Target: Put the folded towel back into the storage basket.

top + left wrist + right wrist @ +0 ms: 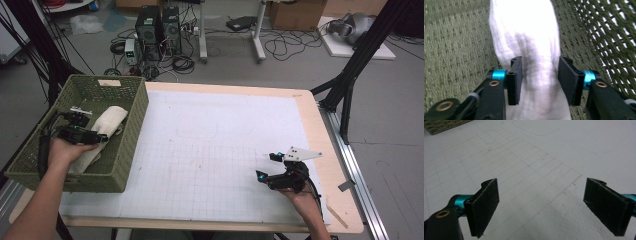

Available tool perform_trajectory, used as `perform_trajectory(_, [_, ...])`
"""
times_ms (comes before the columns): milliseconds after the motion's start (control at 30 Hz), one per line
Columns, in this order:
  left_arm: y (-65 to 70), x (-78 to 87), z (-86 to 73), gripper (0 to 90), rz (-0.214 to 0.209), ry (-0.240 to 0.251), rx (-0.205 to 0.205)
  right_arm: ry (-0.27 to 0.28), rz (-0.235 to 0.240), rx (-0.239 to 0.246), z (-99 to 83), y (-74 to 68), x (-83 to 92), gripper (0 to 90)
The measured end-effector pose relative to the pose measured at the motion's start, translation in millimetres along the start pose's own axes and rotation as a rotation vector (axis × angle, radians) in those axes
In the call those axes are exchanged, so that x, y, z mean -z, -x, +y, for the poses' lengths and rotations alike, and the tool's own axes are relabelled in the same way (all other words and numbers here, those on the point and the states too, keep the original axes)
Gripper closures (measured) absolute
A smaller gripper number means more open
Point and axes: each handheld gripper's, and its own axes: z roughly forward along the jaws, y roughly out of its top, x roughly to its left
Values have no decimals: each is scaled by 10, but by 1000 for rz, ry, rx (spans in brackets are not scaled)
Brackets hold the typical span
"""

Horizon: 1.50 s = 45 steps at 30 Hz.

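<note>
A white rolled cloth [111, 120] lies lengthwise inside a green woven basket [107, 172] at the table's left edge. My left gripper [101, 136] reaches into the basket from the near side. In the left gripper view the cloth [524, 25] runs up between the two pads, which press its sides and crease it, so the left gripper [539, 75] is shut on it over the basket floor [454, 45]. My right gripper [266, 166] hovers low over the white gridded mat [210, 150] at the front right. The right gripper [541, 205] is wide open, with nothing between its pads.
The mat [529, 157] covers most of the wooden table [332, 165]; a faint rounded outline [197, 131] is drawn near its middle. The basket's corner [444, 125] shows far off in the right gripper view. Computers, cables and black frame legs stand on the floor beyond.
</note>
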Motion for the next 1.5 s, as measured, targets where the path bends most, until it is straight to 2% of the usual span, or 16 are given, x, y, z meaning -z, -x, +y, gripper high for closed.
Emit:
perform_trajectory(167, [-41, 44, 7, 520, 25, -8, -11, 3, 1, -1, 1, -3, 4, 125])
perform_trajectory(233, [-70, 37, -12, 527, 53, -20, -10, 3, 1, -1, 1, -2, 8, 125])
perform_trajectory(333, [-108, 20, -42, 588, 77, -32, -9, 2, 2, -1, 0, -2, 4, 125])
perform_trajectory(400, [-123, 5, -48, 692, 76, -44, -13, 0, 2, 4, 1, -2, -3, 125])
perform_trajectory(467, [-131, -10, -41, 741, 84, -50, -15, -2, 3, 1, 2, -7, -9, 125])
perform_trajectory(567, [-165, -31, -35, 756, 101, -53, 9, -5, 4, 3, 2, -8, -14, 125])
perform_trajectory(700, [-198, -53, -40, 757, 93, -49, 36, -4, 7, 2, 4, -13, -26, 125])
perform_trajectory(933, [-158, -14, -36, 656, 63, -53, -9, -6, 11, 5, 4, -11, -34, 125])
perform_trajectory(1133, [-81, 37, -14, 601, 65, -60, -116, -6, 9, -1, 4, -19, -26, 125])
perform_trajectory(1233, [-81, 63, -21, 585, 77, -65, -149, -3, 8, 2, 3, -12, -23, 125])
perform_trajectory(1367, [-113, 109, -48, 566, 91, -81, -172, -5, 9, 3, 3, -10, -25, 125])
perform_trajectory(1500, [-159, 130, -92, 568, 85, -108, -186, -7, 10, 4, 3, -15, -33, 125])
